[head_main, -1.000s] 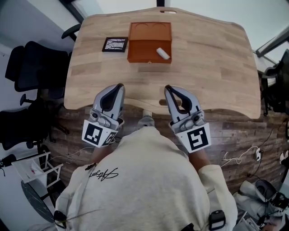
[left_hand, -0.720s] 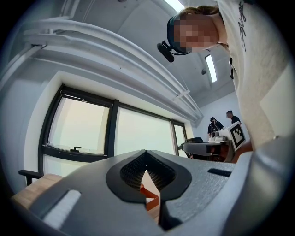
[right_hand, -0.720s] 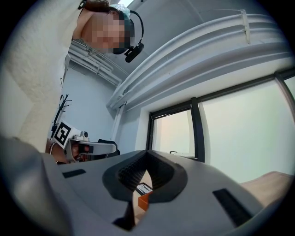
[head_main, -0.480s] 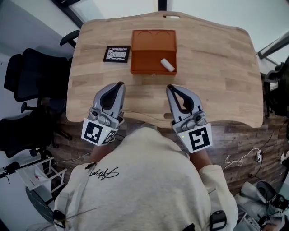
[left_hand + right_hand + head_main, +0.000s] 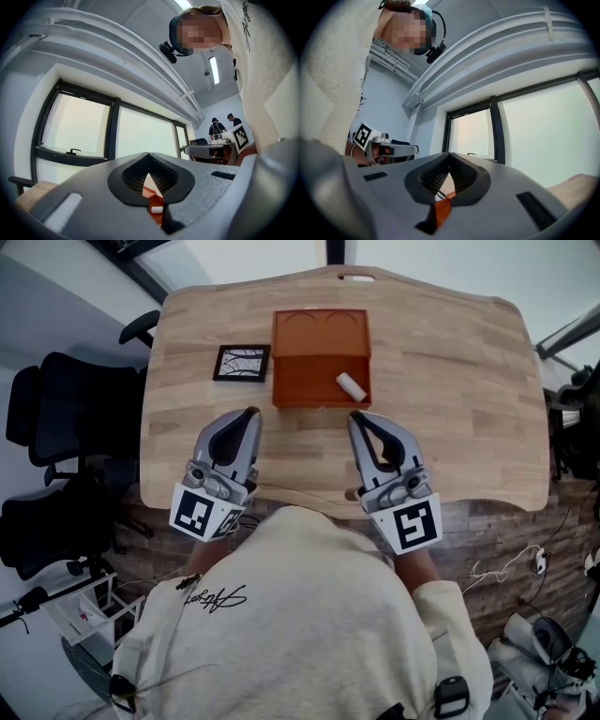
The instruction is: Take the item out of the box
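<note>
The left claw [image 5: 249, 416] and right claw [image 5: 357, 417] hang clenched and empty over the bench [image 5: 450, 381]. Just beyond them a white cylinder [image 5: 352, 385] lies in the open orange box [image 5: 305, 382].

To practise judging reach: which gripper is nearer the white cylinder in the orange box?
Right. The right gripper points almost straight at the white cylinder, just short of the orange box; the left gripper lies off to the cylinder's left.

We find the box [image 5: 305, 381] upper centre on the table [image 5: 450, 409], a small roll [image 5: 352, 386] in its lower right corner, and a frame [image 5: 242, 363] just left of it; chairs [image 5: 61, 413] stand far left.
</note>
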